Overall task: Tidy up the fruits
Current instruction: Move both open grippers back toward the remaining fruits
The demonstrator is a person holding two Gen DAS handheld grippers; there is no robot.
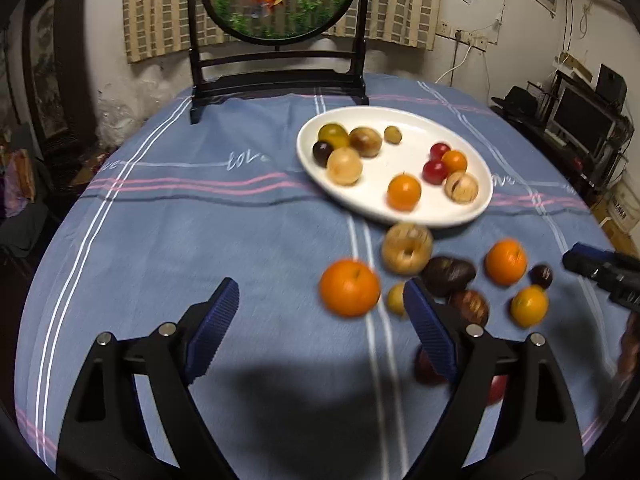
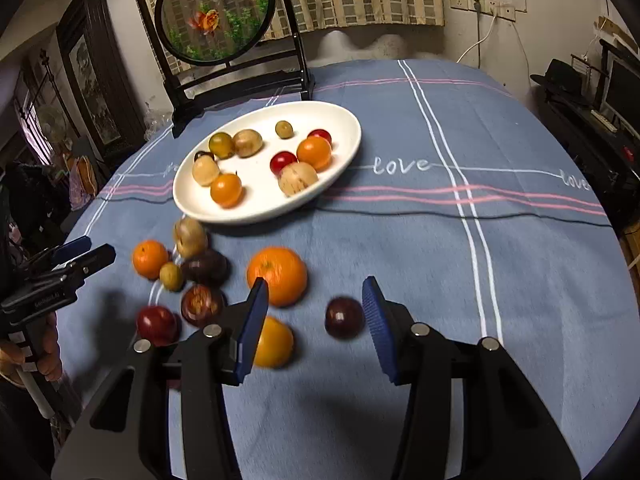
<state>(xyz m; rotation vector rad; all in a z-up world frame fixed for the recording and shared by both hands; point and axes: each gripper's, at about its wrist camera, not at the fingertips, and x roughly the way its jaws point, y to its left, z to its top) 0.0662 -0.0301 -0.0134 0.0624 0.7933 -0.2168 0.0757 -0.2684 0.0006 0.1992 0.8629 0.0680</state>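
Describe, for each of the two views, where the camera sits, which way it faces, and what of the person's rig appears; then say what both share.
Left wrist: sits on the left gripper, looking forward over the table at the plate; its own open jaws show, with the right gripper at the right edge.
Right wrist: sits on the right gripper, facing the plate from further right; its open jaws show, plus the left gripper and hand.
Shared: plate, loose fruit, big orange, goldfish screen.

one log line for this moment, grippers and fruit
left gripper: open, empty | right gripper: open, empty | plate: some fruit on it | cloth: loose fruit near both grippers
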